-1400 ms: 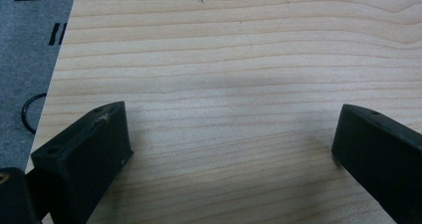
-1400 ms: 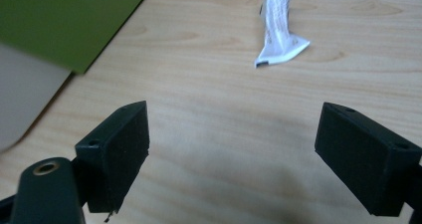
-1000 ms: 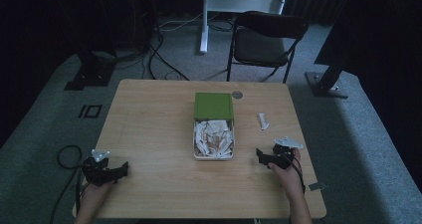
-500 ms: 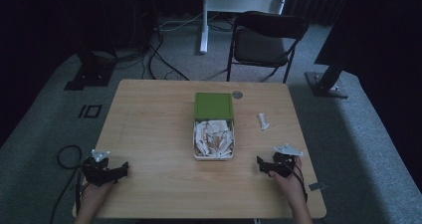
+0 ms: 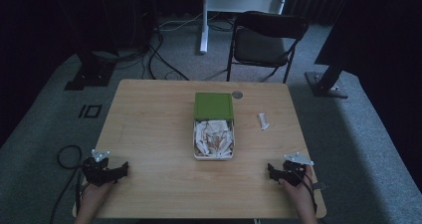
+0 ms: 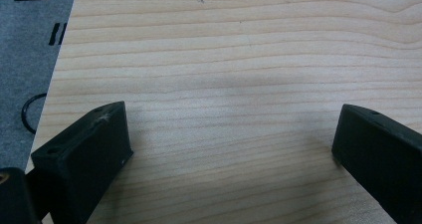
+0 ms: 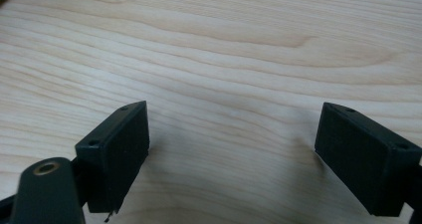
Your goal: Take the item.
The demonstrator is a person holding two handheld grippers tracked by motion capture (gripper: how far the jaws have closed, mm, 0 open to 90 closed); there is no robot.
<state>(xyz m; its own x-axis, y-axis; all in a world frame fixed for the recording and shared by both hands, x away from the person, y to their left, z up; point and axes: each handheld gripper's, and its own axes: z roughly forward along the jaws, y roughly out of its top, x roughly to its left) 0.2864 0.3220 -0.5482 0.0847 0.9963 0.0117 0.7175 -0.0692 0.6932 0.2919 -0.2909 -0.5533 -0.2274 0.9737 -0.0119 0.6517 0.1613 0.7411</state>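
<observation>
Both claws rest near the table's (image 5: 149,114) front corners, the left gripper (image 5: 121,169) and the right gripper (image 5: 271,171) each with jaws spread wide over bare wood. At the table's middle, toward the far edge, sits an open tin (image 5: 195,142) with its green lid (image 5: 213,106) propped at the far end. It holds loose pale packets (image 5: 213,137), likely light, soft and crushable, best pinched singly by an end.
</observation>
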